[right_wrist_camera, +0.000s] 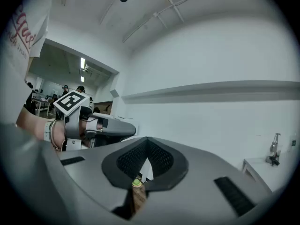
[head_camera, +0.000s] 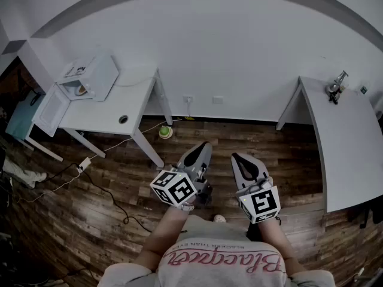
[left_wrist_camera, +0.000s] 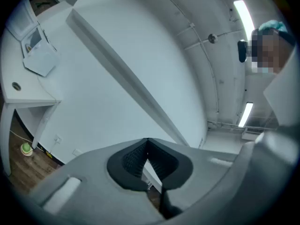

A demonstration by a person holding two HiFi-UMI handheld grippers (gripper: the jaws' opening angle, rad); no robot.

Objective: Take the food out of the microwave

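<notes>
A white microwave [head_camera: 99, 75] stands far off at the upper left on a white table [head_camera: 108, 119], its door [head_camera: 50, 109] swung open. Something yellowish, the food [head_camera: 79, 90], shows inside. In the left gripper view the microwave [left_wrist_camera: 36, 48] is small at the top left. Both grippers hang over the wood floor in front of me, far from the microwave. My left gripper [head_camera: 205, 143] [left_wrist_camera: 147, 142] is shut with nothing in it. My right gripper [head_camera: 234, 156] [right_wrist_camera: 146, 139] is shut and empty too, with the left gripper [right_wrist_camera: 101, 125] beside it.
A second white table [head_camera: 353, 142] stands at the right with a metal object [head_camera: 336, 87] on its far corner. A green and yellow object [head_camera: 166, 132] lies on the floor by the left table's leg. A power strip [head_camera: 84, 163] and cables trail over the floor at left.
</notes>
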